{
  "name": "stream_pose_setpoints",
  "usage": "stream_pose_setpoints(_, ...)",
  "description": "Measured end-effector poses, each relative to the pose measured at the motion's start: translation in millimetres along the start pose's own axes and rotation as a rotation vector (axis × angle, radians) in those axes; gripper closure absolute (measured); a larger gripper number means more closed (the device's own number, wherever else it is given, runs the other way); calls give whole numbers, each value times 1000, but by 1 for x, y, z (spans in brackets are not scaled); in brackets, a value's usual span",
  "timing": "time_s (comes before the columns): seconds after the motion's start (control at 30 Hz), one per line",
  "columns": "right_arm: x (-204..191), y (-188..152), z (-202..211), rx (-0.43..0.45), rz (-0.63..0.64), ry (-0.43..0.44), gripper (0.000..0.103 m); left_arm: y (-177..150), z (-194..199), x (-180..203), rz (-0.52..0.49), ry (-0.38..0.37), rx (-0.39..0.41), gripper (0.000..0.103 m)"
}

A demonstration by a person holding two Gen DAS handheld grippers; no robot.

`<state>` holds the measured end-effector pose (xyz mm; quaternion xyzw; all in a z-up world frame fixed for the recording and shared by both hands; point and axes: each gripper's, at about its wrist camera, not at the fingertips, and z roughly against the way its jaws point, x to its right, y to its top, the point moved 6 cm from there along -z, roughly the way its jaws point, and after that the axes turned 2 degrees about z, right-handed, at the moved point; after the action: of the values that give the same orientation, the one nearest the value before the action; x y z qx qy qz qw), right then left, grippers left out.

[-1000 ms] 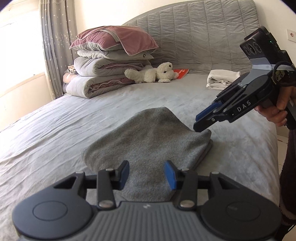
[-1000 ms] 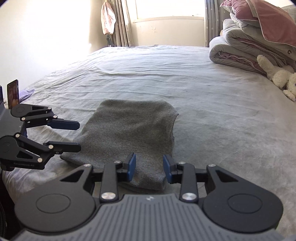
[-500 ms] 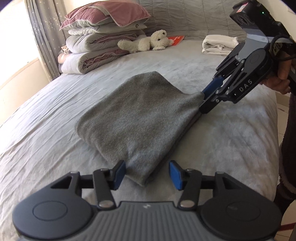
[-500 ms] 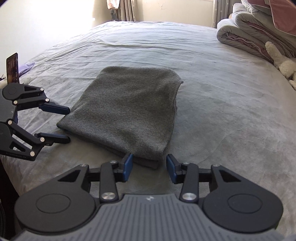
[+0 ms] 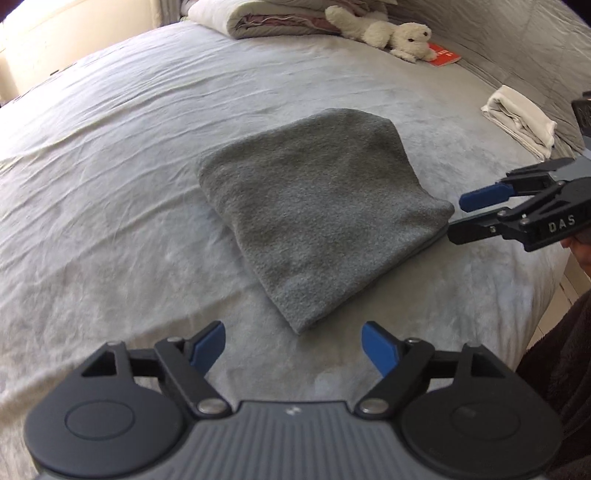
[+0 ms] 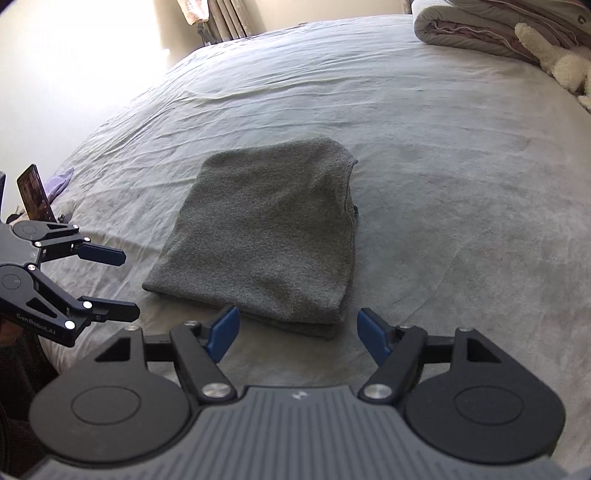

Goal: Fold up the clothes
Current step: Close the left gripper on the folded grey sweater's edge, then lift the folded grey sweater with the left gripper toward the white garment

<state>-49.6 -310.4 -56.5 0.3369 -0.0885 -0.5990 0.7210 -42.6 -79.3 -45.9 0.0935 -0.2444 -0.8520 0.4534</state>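
A folded dark grey fleece garment [image 5: 314,206] [image 6: 266,236] lies flat on the grey bed sheet [image 5: 110,192]. My left gripper [image 5: 293,347] hovers just short of the garment's near corner, its jaws opening wide with nothing between them. The same gripper [image 6: 127,284] shows at the left in the right wrist view, clear of the cloth. My right gripper [image 6: 297,336] stands over the folded edge nearest it, jaws opening, pads apart from the cloth. In the left wrist view it [image 5: 458,218] sits at the garment's right corner.
Folded quilts [image 5: 266,18] and a white plush toy [image 5: 384,33] lie at the head of the bed, with a red booklet [image 5: 443,57] and a folded white cloth [image 5: 521,122] near the headboard. A phone [image 6: 35,194] stands at the bed's edge. A dark sleeve [image 5: 557,369] is at the right.
Both grippers' jaws have spread much wider and let go of the garment's edges. Both views have tipped down toward the bed. The garment lies folded and still.
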Motion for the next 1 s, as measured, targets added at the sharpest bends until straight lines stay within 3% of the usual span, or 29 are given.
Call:
stream_pose_setpoints(0.17, 3, 7, 3, -32, -34, 15, 25, 11, -2, -4, 10, 18, -15, 18)
stream_pose_setpoints(0.43, 21, 18, 0, -50, -108, 61, 25, 27, -17, -10, 37, -67, -42, 18)
stream_pose_setpoints(0.63, 39, 26, -9, -40, -218, 123, 25, 42, -27, -26, 142, -201, -7, 20)
stream_pose_setpoints(0.77, 55, 27, -19, -11, -312, 179, 25, 49, -38, -45, 258, -327, 47, 30)
stream_pose_setpoints(1.0, 86, 27, -33, 70, -491, 330, 43, 50, -63, -72, 455, -461, 94, 44)
